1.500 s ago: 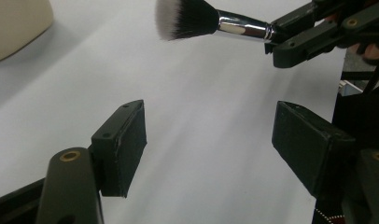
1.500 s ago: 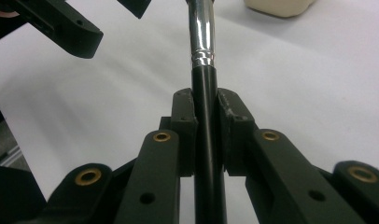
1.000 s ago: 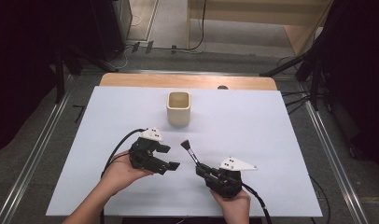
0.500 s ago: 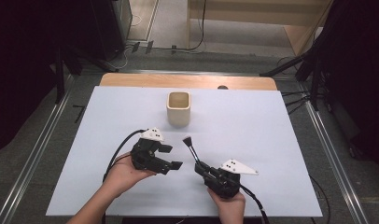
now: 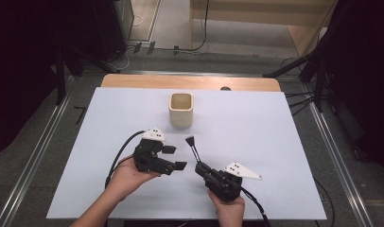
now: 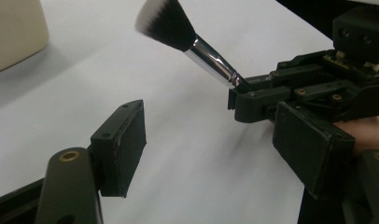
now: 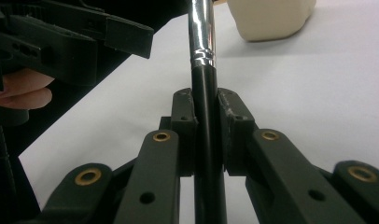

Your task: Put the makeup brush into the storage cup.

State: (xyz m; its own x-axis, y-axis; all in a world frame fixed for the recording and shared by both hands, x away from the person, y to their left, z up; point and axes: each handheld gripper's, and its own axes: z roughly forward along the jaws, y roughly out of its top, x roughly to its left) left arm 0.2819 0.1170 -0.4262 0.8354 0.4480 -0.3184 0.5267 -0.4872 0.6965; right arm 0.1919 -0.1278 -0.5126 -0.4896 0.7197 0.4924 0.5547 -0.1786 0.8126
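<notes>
The right gripper (image 5: pixel 203 169), fingers clamped on the brush (image 5: pixel 193 149), aims it toward 11 o'clock, bristles short of the cup (image 5: pixel 181 110), left gripper (image 5: pixel 173 157) agape.

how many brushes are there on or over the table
1: a black-handled makeup brush with a silver ferrule and white-tipped bristles, clamped in the right tool, pointing toward the cream square cup. None hidden that I can tell.

You are looking at one makeup brush (image 5: pixel 193 149) clamped between the right gripper's (image 5: pixel 202 170) jaws, one cream cup (image 5: pixel 181 109) beyond them, two grippers, left gripper (image 5: pixel 174 157) gaping.
</notes>
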